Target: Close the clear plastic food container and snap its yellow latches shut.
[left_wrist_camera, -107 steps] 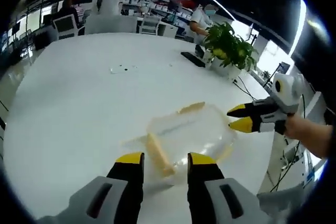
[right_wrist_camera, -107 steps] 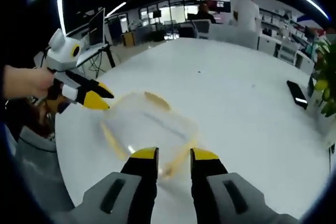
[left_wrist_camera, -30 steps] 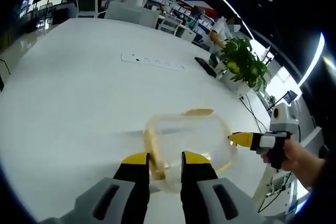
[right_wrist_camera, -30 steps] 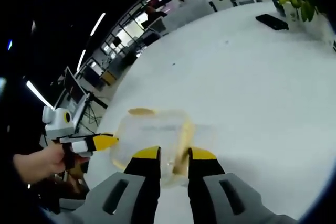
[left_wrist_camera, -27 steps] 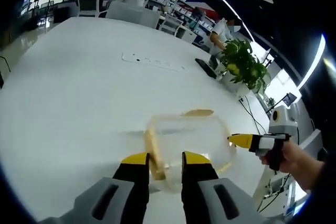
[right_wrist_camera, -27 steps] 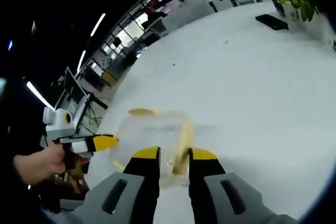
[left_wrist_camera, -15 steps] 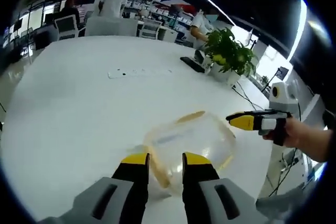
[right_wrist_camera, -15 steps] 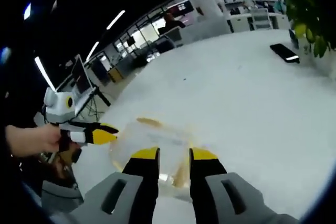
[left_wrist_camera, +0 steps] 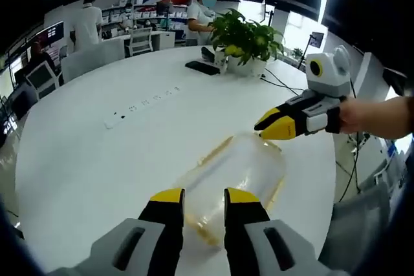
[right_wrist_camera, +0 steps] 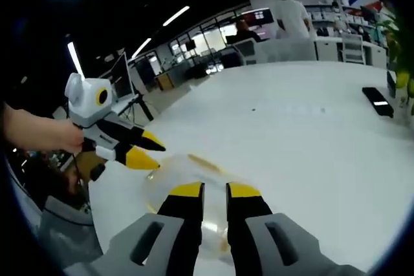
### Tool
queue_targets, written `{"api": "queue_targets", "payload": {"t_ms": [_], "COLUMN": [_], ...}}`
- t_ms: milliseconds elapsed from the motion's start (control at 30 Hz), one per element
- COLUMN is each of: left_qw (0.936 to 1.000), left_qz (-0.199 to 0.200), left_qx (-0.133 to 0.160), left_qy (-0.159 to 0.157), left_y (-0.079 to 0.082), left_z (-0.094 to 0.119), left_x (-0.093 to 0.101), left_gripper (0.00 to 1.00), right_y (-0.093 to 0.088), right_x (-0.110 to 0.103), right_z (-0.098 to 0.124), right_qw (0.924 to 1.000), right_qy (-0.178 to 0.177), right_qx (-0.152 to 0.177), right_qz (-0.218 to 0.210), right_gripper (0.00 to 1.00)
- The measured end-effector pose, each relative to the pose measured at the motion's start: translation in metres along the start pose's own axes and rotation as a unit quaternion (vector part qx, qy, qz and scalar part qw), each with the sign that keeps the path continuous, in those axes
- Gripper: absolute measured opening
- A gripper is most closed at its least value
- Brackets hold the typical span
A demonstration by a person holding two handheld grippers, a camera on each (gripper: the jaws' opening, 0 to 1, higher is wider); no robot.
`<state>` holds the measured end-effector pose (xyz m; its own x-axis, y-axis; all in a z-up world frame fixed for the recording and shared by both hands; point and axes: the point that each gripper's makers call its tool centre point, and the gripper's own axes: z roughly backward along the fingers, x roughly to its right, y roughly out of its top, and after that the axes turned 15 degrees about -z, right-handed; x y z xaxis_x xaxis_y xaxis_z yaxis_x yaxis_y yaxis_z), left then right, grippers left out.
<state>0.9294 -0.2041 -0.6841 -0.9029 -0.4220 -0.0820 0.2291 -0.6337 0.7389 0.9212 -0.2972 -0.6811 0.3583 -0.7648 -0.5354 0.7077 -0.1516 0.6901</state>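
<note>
in the left gripper view, a white power strip [left_wrist_camera: 142, 103] lies on the far left part of the white tabletop [left_wrist_camera: 84, 153], well apart from everything else. lower down, the left claw [left_wrist_camera: 198, 194] rises from the bottom edge with its two yellow-tipped jaws a narrow gap apart, nothing between them; the tips sit over the near end of the clear plastic food container [left_wrist_camera: 236, 172]. the container lies on the tabletop near its right edge, lid on, with a yellow latch [left_wrist_camera: 214, 151] running along its far-left side and another yellow latch [left_wrist_camera: 199, 227] at the near end, just beside the claw tips. further back stand a dark flat object [left_wrist_camera: 202, 67] and a potted plant [left_wrist_camera: 246, 37], with people and chairs behind. at the right, the right claw [left_wrist_camera: 270, 125] comes in, held by a hand [left_wrist_camera: 369, 116]; its yellow tips look nearly together and hover right at the container's far right corner, contact unclear.

in the right gripper view, a hand [right_wrist_camera: 39, 130] at the left holds the left claw [right_wrist_camera: 147, 150], its jaws slightly spread, tips at the container's [right_wrist_camera: 187, 172] edge. the right claw [right_wrist_camera: 214, 189] rises from the bottom with jaws close together, a slim gap showing, empty, over the container. a dark flat object [right_wrist_camera: 380, 103] lies far right on the tabletop [right_wrist_camera: 310, 153].
</note>
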Motion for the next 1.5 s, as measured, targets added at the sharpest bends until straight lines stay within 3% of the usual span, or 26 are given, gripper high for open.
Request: {"api": "queue_targets", "payload": {"t_ms": [233,367,700,1067,1500], "left_qw": [0.9957,0.9871,0.9687,0.9551,0.9469], "left_qz": [-0.084,-0.149,-0.228,-0.270,-0.292], "left_qx": [-0.012,-0.005,-0.025,-0.032,-0.029], "left_qy": [-0.037,-0.059,-0.093,-0.117,-0.132], "left_y": [0.006,0.013,0.012,0.012,0.012], "left_z": [-0.011,-0.016,-0.024,-0.030,-0.034], "left_x": [0.016,0.027,0.038,0.048,0.057], "left_gripper": [0.14,0.12,0.12,0.10,0.07], "right_y": [-0.003,-0.006,-0.018,-0.019,-0.017], "right_x": [-0.004,-0.008,-0.016,-0.020,-0.019], "right_z": [-0.008,-0.013,-0.024,-0.033,-0.041], "right_qw": [0.9993,0.9976,0.9857,0.9675,0.9661], "right_qy": [0.012,0.021,0.033,0.044,0.046], "right_qx": [-0.022,-0.035,-0.078,-0.101,-0.105], "right_qz": [0.028,0.057,0.145,0.228,0.231], "right_gripper": [0.08,0.06,0.06,0.03,0.03]}}
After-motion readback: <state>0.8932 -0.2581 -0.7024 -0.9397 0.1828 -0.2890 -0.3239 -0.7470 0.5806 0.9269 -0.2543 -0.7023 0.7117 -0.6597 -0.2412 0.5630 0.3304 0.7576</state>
